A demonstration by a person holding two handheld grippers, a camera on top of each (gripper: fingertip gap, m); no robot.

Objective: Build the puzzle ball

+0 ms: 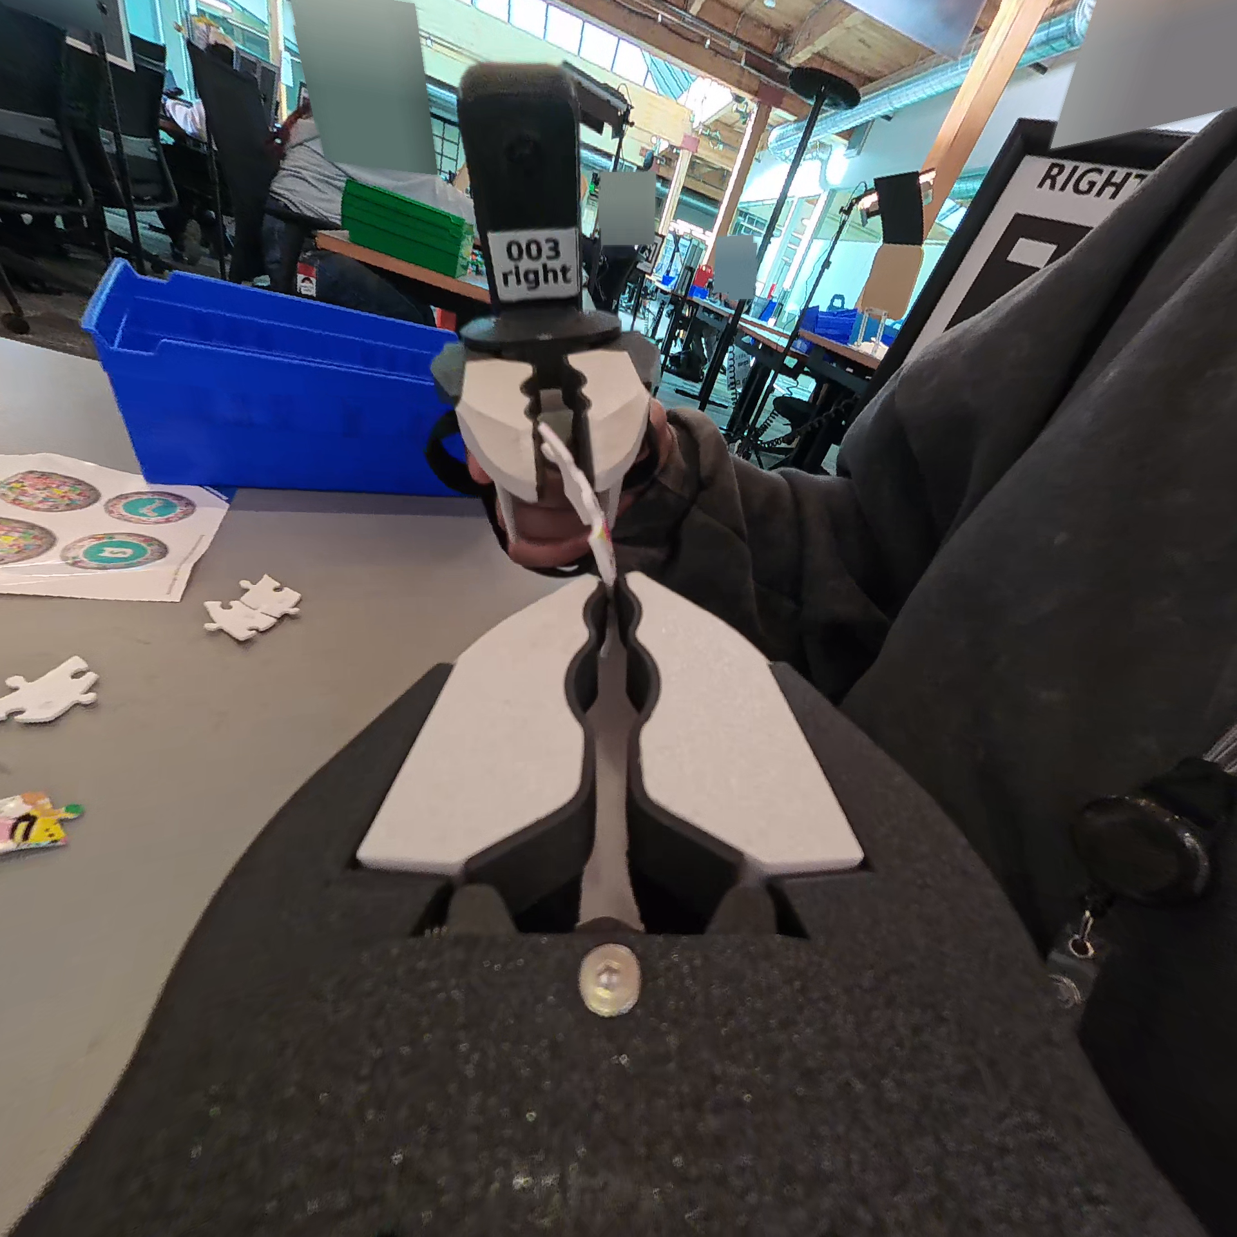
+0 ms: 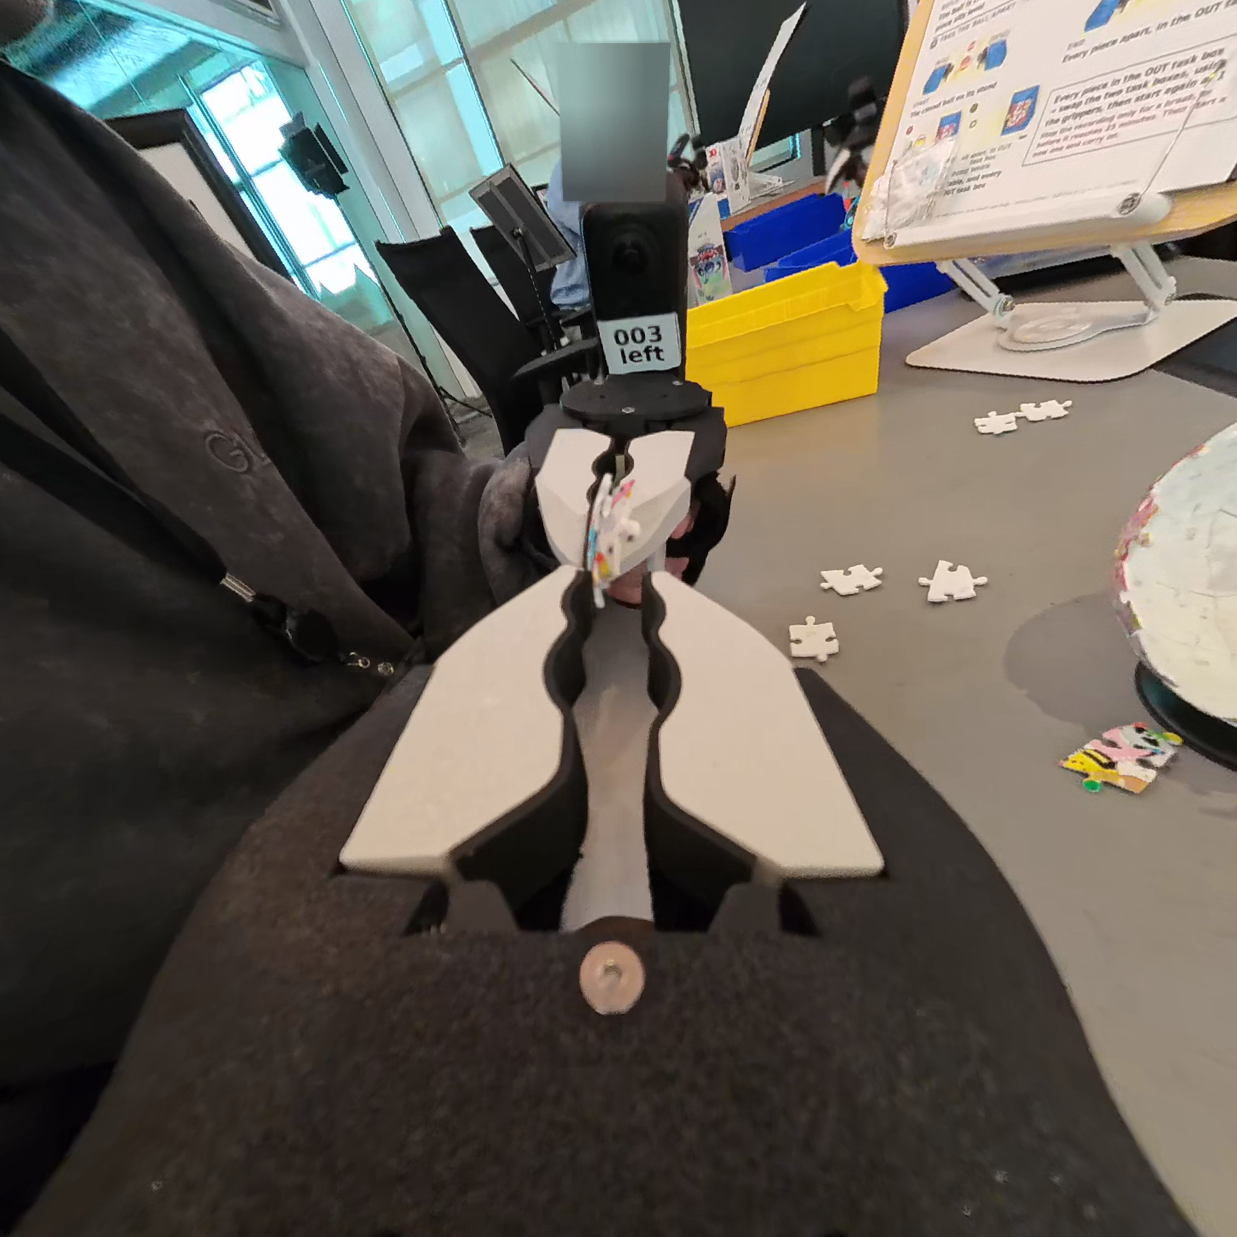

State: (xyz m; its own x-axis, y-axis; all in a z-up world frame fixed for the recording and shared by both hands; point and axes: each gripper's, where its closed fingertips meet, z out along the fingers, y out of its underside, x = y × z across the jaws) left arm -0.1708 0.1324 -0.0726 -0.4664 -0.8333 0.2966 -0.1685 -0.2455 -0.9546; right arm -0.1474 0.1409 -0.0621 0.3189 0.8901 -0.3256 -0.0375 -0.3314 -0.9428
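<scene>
1. Left wrist view: the left gripper (image 1: pixel 610 592) has its jaws nearly together, pinching the lower tip of a thin puzzle piece (image 1: pixel 581 499) held edge-on above the table (image 1: pixel 348 669).
2. Just beyond, the right gripper (image 1: pixel 552 428) faces it, jaws almost closed on the same piece's upper end. Both seem to hold it, probably to pass it across or re-grip it before fitting.
3. Right wrist view: the piece's printed side shows between the two tools, with the person's dark sleeve (image 2: pixel 201 401) close behind.
4. Right of the held piece, the partly built puzzle ball (image 2: pixel 1185 589) sits on a dark stand, kept steady for adding pieces.
5. Between the held piece and the ball, loose pieces (image 2: pixel 851 579) lie white side up, within easy reach.
6. Farther behind the held piece stands a yellow bin (image 2: pixel 790 341).
</scene>
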